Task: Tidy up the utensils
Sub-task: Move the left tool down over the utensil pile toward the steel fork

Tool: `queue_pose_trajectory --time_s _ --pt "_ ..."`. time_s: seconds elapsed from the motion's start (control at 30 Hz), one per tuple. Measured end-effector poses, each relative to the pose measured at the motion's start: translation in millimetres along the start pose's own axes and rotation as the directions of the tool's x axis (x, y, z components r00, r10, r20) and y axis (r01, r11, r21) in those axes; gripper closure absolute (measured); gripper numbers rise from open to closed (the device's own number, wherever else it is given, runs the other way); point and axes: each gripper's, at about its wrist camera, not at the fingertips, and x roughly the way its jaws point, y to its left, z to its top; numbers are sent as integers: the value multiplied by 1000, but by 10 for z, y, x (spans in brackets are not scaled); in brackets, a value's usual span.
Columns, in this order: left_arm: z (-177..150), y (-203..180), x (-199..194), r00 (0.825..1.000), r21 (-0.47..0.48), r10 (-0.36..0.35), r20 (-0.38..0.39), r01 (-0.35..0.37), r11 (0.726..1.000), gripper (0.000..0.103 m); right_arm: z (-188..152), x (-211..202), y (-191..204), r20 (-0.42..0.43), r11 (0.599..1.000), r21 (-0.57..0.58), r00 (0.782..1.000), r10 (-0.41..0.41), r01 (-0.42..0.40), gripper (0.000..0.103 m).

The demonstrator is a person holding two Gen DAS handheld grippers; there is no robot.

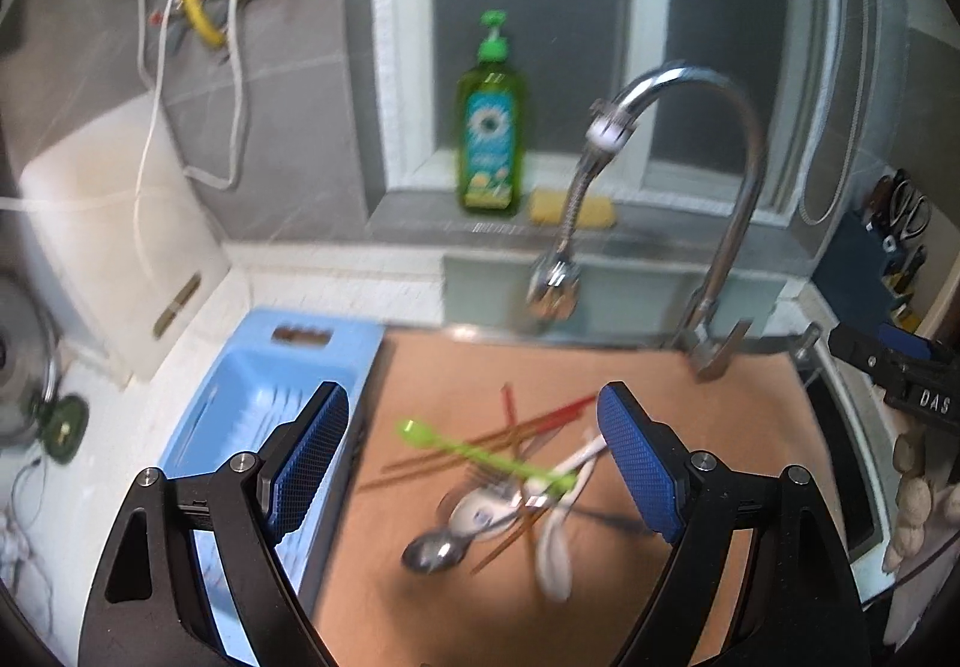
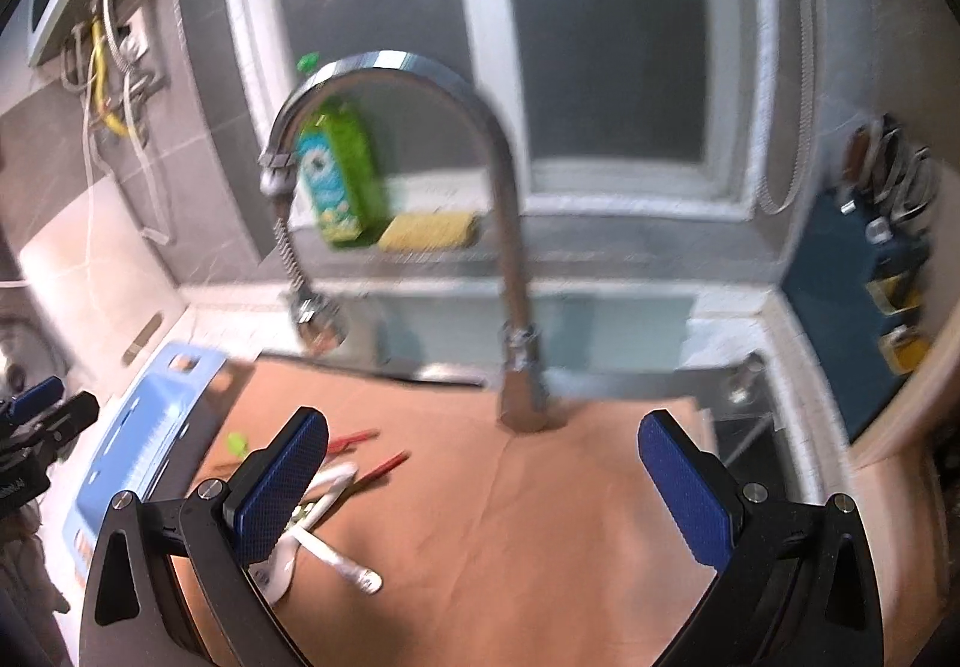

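Utensils: a tangled pile (image 1: 504,481) on the brown board (image 1: 690,415) over the sink, near the board's left edge; green spoon (image 1: 480,457) on top, metal spoon (image 1: 435,550) at the near side, white spoons and chopsticks crossed under them.
Tray: blue tray (image 1: 252,385) on the counter, touching the board's left edge, apparently empty.
Left gripper (image 1: 474,463): jaws wide, holding nothing, above the pile.
Right gripper (image 2: 483,493): jaws wide, empty, over bare board, right of the pile.
Step, judged: first pick.
Advice: take the topmost green spoon by its handle; lift straight up so crossed pieces stay put.
Risk: blur; settle before closing.
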Motion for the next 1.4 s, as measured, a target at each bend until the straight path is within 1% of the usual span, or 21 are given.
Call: queue_pose_trajectory --time_s 0.13,0.27,0.37,0.4,0.43,0.5,0.57,0.6,0.63,0.67,0.7,0.73,0.87,0.93,1.0,1.07,1.13,1.23,1.3,1.37,1.4 --pt "-283 111 34 998 -22 25 -63 -26 999 18 -120 229 66 -70 999 -26 997 43 -45 1" --pt "-517 147 36 993 -46 36 -112 -41 998 18 -240 425 107 -145 994 -30 985 95 -101 1" --pt "-672 131 43 990 -61 31 -139 -40 997 19 -322 562 148 -202 989 -32 970 138 -148 7" --pt "-709 109 51 989 -66 24 -149 -34 997 20 -336 590 155 -215 987 -27 965 150 -159 10" --pt "-735 95 61 987 -70 19 -157 -30 997 22 -358 632 166 -237 984 -15 957 170 -179 12" --pt "-799 41 81 985 -77 8 -174 -21 997 25 -408 716 186 -284 976 15 935 213 -218 24" --pt "-872 -24 100 982 -76 -9 -189 -5 997 29 -446 776 218 -312 970 32 920 238 -241 31" --pt "-904 -56 114 980 -77 -19 -196 4 997 33 -479 813 236 -332 965 45 907 259 -259 36" --pt "-933 -85 130 979 -78 -30 -204 15 997 38 -498 845 252 -342 962 51 900 269 -268 38" --pt "-954 -118 150 976 -79 -44 -212 28 996 40 -525 873 265 -357 958 62 890 284 -281 43" --pt "-974 -159 173 974 -77 -59 -219 43 996 43 -561 910 286 -375 952 77 876 303 -296 45" --pt "-987 -185 184 972 -73 -67 -223 52 996 47 -583 941 300 -384 949 86 869 313 -304 46" --pt "-1020 -298 276 965 -64 -110 -237 98 993 60 -668 1046 350 -418 946 92 850 321 -312 57" --pt "-1014 -351 329 962 -51 -125 -242 116 992 69 -708 1098 355 -440 934 134 824 357 -332 61" --pt "-995 -405 380 961 -30 -134 -240 131 991 73 -737 1127 350 -450 924 170 807 383 -344 62" --pt "-982 -442 420 960 -15 -140 -242 141 990 73 -765 1159 344 -457 917 194 795 398 -348 63" --pt "-980 -487 486 958 8 -139 -249 145 989 73 -794 1202 334 -465 917 204 790 399 -343 66" --pt "-989 -511 575 954 30 -137 -268 151 988 73 -804 1269 361 -472 923 177 794 383 -340 67" --pt "-999 -491 595 952 26 -136 -276 149 988 73 -803 1342 430 -486 925 133 790 374 -356 68" --pt "-1005 -451 581 952 21 -132 -277 144 989 73 -808 1402 512 -496 928 73 794 351 -364 68" --pt "-1008 -419 562 953 18 -128 -276 138 990 73 -809 1433 576 -502 925 37 794 344 -377 68"
